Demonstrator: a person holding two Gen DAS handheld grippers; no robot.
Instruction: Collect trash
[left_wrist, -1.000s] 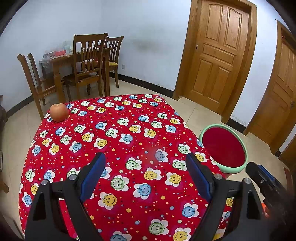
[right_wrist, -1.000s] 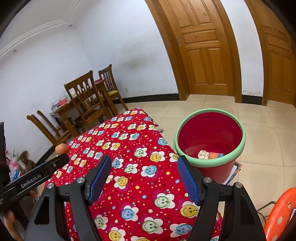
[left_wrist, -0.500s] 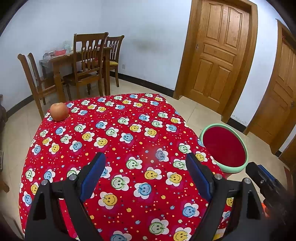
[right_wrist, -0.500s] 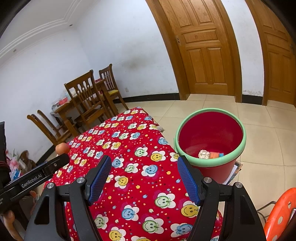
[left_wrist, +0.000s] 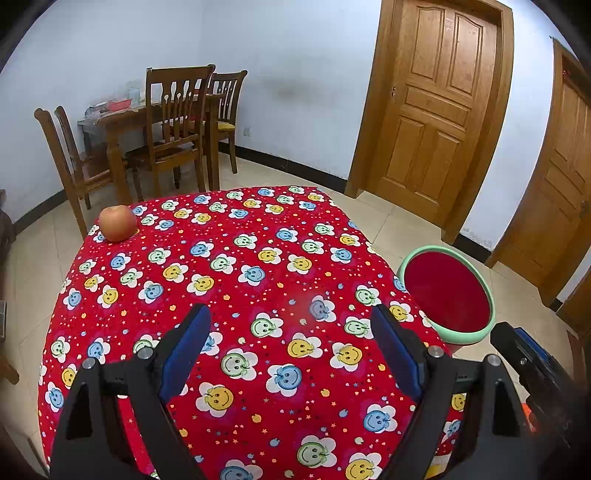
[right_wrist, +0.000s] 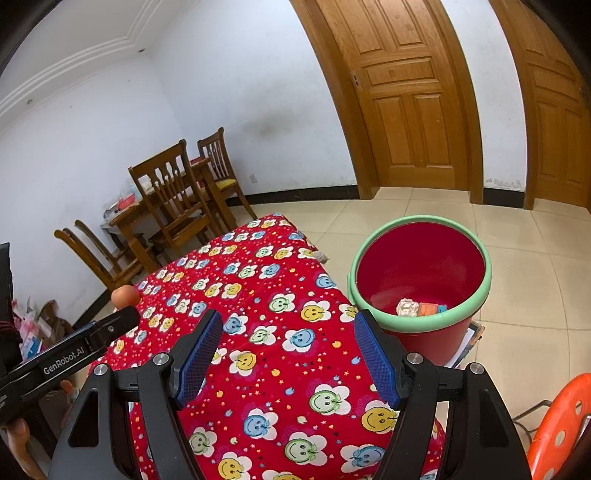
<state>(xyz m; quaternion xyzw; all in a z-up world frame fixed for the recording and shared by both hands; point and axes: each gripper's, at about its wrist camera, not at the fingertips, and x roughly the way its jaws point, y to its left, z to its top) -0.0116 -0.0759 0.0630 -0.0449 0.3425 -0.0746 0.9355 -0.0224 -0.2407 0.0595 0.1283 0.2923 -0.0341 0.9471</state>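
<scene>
A red bucket with a green rim (right_wrist: 421, 280) stands on the floor beside the table's right edge; the left wrist view shows the bucket (left_wrist: 448, 295) too. Inside lie a crumpled white wad (right_wrist: 407, 307) and an orange and blue packet (right_wrist: 431, 308). The table wears a red cloth with smiley flowers (left_wrist: 240, 280). My left gripper (left_wrist: 291, 325) hovers open over the cloth with nothing between its blue pads. My right gripper (right_wrist: 288, 328) is open as well, empty, above the cloth's right part. An apple (left_wrist: 117, 222) rests at the far left corner.
A wooden dining table with chairs (left_wrist: 162, 122) stands at the back left. Two wooden doors (left_wrist: 436, 99) fill the right wall. An orange plastic stool (right_wrist: 557, 428) sits at the near right. The left tool's body (right_wrist: 70, 358) crosses the right wrist view's left side.
</scene>
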